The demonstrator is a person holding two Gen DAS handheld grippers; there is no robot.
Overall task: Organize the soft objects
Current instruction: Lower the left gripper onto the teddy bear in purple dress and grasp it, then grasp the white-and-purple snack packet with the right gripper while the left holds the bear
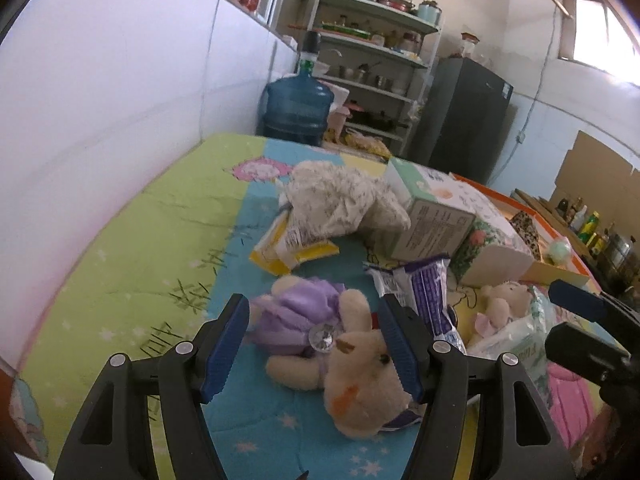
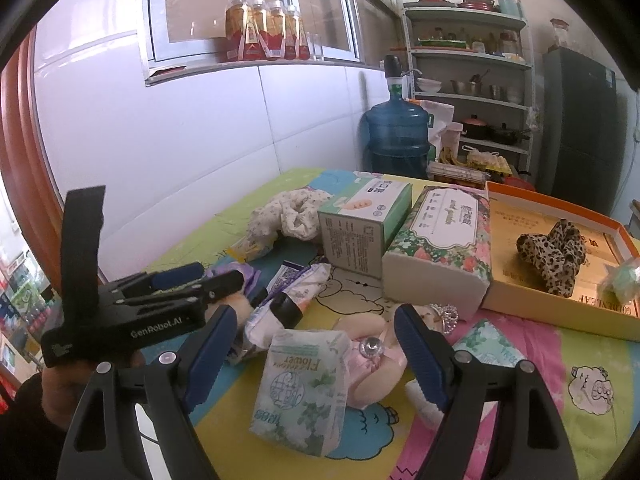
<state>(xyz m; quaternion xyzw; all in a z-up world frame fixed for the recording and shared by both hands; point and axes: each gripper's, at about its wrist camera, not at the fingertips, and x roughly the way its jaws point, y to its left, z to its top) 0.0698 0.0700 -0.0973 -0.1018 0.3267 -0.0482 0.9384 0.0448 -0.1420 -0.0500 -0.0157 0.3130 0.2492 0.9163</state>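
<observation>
A beige plush bear in a purple dress point(image 1: 340, 344) lies on the colourful play mat point(image 1: 160, 240). My left gripper point(image 1: 314, 320) is open, one finger on each side of the bear and neither pad pressing it. The right wrist view shows my right gripper point(image 2: 316, 320) open low over a green-and-white tissue pack point(image 2: 300, 384) and a plush bear in a pink dress point(image 2: 372, 364). The left gripper point(image 2: 188, 280) shows at the left of that view. A cream floral fabric item point(image 1: 340, 200) lies further back. A leopard-print soft item point(image 2: 552, 252) rests in the orange-rimmed box point(image 2: 520, 296).
A green tissue box point(image 2: 364, 220) and a floral tissue pack point(image 2: 440, 248) stand mid-mat. A purple wrapper point(image 1: 424, 292) and a yellow packet point(image 1: 288, 252) lie near the purple bear. A blue water jug point(image 1: 298, 108), shelves and a dark fridge stand behind; a white wall runs along the left.
</observation>
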